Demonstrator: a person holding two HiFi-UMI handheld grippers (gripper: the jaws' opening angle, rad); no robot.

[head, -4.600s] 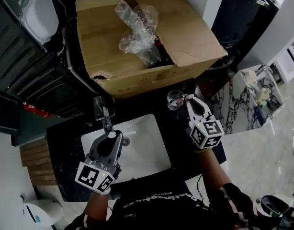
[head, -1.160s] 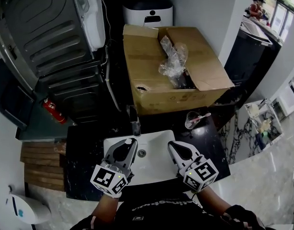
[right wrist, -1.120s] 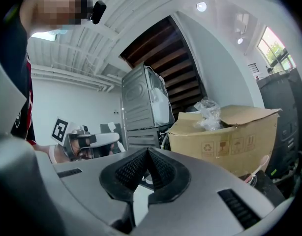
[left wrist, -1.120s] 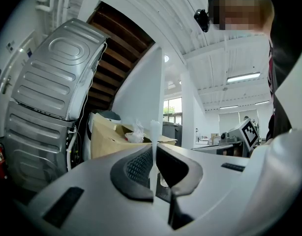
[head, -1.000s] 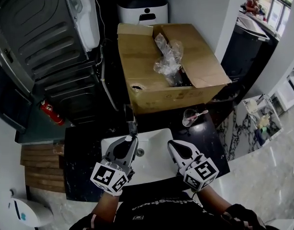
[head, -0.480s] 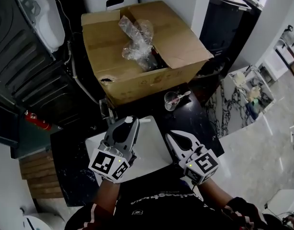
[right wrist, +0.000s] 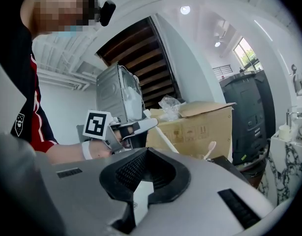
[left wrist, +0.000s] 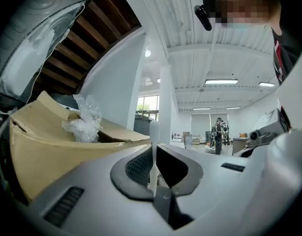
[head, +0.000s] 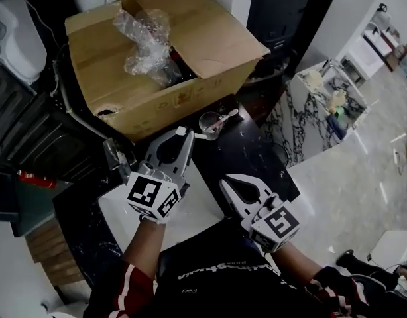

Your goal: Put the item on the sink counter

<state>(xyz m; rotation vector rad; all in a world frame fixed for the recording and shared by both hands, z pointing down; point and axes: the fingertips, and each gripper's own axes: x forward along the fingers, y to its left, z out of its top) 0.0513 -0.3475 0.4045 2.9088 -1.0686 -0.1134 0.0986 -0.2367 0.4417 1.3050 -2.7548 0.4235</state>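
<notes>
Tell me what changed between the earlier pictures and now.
The left tongs, clamped on a thin white stick as a second ago, moved from over the sink toward the cup on the counter. The right tongs, beside that cup at first, drew back toward the person; they are shut and empty. The cup, its pink toothbrush and the cardboard box stayed put.

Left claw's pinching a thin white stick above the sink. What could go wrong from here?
1. The white stick is thin and held only by a pinch of the left claw. It may pivot or slip and drop into the sink rather than onto the counter.
2. The glass cup stands just past the claw tip, so the stick may knock it.
</notes>
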